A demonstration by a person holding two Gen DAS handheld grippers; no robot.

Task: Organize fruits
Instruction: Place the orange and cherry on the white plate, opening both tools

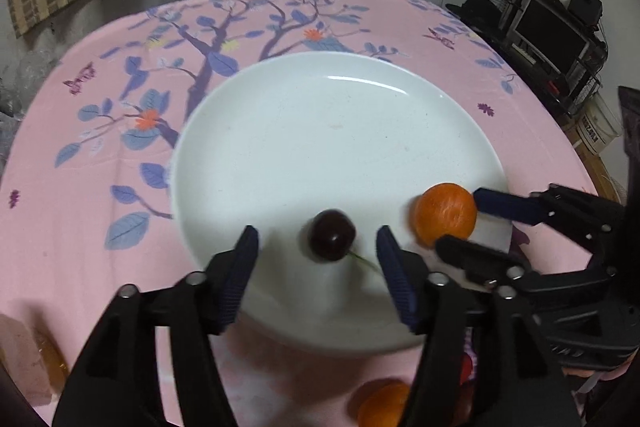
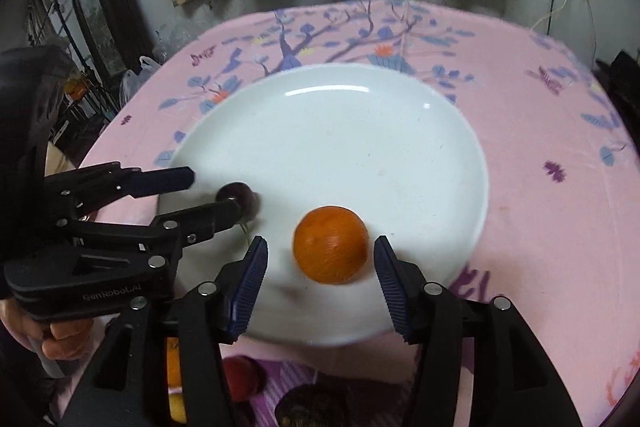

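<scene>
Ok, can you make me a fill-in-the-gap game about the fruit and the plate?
1. The dark cherry and the orange both lie on a white ____.
2. The plate sits on a ____ tablecloth printed with blue leaves.
3. The fingers of the right gripper stand on either side of the ____ without pressing it.
4. The left gripper is open around the ____.

Missing words: plate; pink; orange; cherry

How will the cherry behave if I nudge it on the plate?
The cherry is round and sits free on the smooth plate, so it will likely roll. Its thin stem may make it veer. It looks small, probably light.
</scene>
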